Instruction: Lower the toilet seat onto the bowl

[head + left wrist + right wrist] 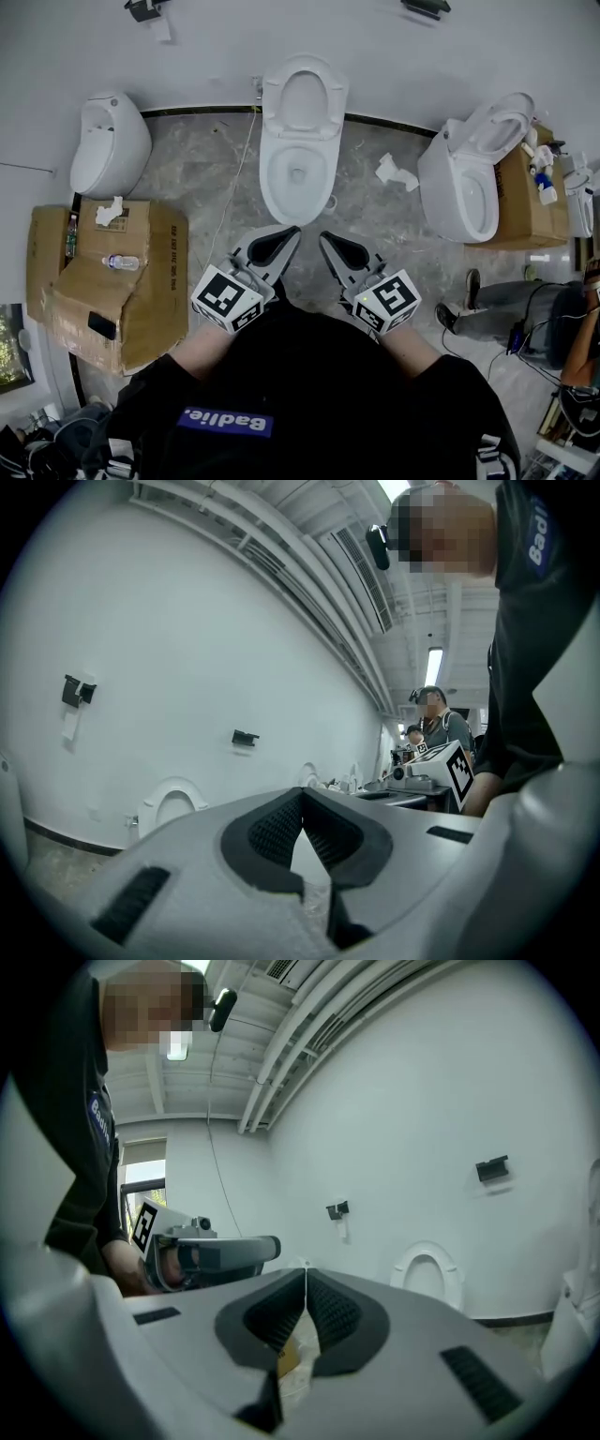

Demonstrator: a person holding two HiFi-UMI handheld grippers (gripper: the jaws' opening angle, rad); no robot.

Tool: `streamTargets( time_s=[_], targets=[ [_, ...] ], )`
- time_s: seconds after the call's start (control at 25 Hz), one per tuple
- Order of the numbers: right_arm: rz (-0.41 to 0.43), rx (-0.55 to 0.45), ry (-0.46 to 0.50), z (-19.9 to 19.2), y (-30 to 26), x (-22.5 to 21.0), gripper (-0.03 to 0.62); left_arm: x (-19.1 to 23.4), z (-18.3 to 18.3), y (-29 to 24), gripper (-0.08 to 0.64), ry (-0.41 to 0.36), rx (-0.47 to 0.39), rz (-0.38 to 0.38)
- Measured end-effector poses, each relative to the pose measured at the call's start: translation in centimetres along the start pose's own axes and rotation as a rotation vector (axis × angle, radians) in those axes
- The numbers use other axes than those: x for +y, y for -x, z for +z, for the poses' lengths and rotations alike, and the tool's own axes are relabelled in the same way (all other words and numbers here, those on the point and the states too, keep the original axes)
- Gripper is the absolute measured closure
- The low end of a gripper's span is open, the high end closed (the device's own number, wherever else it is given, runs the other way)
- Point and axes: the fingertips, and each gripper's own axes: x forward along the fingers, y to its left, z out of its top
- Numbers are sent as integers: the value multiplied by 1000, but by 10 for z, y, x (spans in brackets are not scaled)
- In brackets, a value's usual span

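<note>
The white toilet stands against the far wall in the head view, its seat raised upright against the wall above the open bowl. My left gripper and right gripper are held side by side just short of the bowl's front, tips pointing toward it, both shut and empty. In the left gripper view the gripper has its jaws closed together, with the raised seat far off to the left. The right gripper view shows that gripper closed too, the seat to the right.
A second toilet stands at the left and a third at the right beside a cardboard box. Flattened cardboard boxes with a bottle lie at the left. A seated person's legs are at the right; crumpled paper lies on the floor.
</note>
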Motion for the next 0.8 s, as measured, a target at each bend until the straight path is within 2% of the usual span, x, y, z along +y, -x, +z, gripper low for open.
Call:
streamTargets(
  time_s=[0.2, 0.48, 0.64, 0.8],
  targets=[
    [-26, 2, -34, 9, -54, -24, 563, 70, 11, -13, 542, 2, 17, -7],
    [-88, 8, -59, 22, -115, -58, 563, 147, 33, -28, 543, -23, 22, -41],
    [-116, 16, -73, 28, -137, -72, 563, 176, 42, -38, 543, -30, 24, -67],
    [-119, 27, -85, 30, -143, -84, 563, 188, 43, -51, 541, -13, 31, -77]
  ],
)
